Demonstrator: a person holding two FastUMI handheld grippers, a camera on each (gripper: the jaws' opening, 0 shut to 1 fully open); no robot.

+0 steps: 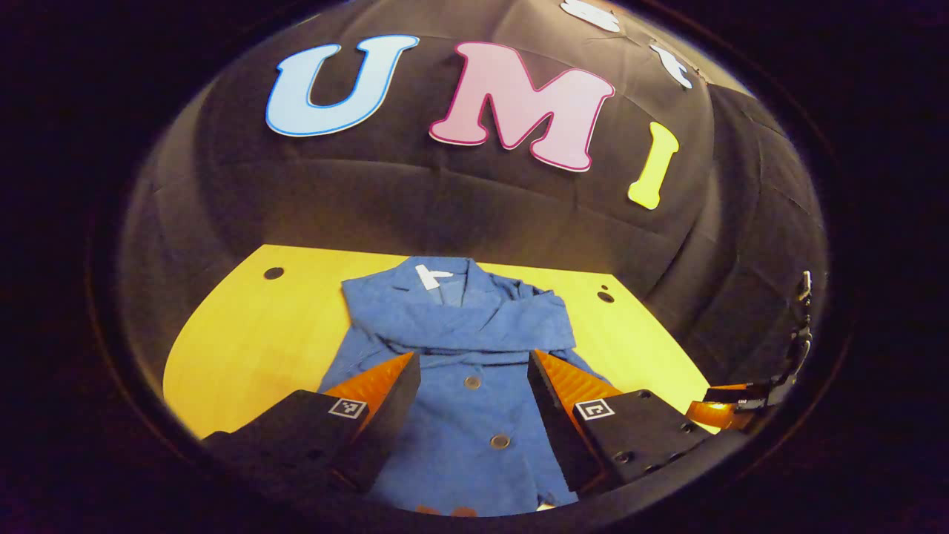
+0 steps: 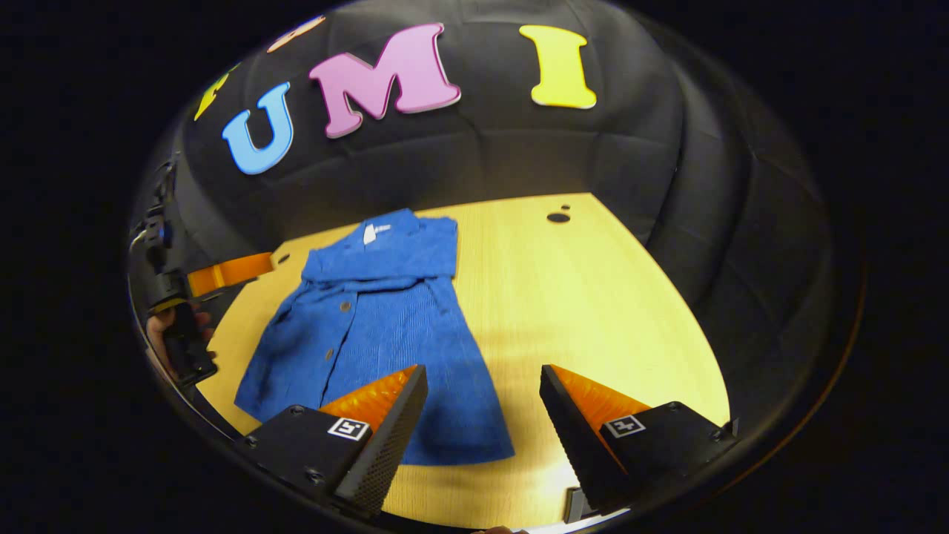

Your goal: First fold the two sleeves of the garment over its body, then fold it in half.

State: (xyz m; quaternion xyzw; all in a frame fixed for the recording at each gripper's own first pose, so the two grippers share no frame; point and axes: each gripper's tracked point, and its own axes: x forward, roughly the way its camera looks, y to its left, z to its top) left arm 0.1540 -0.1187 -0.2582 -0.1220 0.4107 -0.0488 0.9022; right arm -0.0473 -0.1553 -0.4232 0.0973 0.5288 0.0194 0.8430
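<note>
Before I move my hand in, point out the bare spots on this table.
Widest free patch: yellow wooden table between the blue buttoned garment and the black cloth wall. A narrower strip lies beyond the garment's other edge. Crowded: near hem, both grippers, jaws open.

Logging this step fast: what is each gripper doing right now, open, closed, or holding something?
Left gripper: open, fingers spread above the blue garment, holding nothing.
Right gripper: open, fingers apart over the garment's hem and table, holding nothing.
</note>
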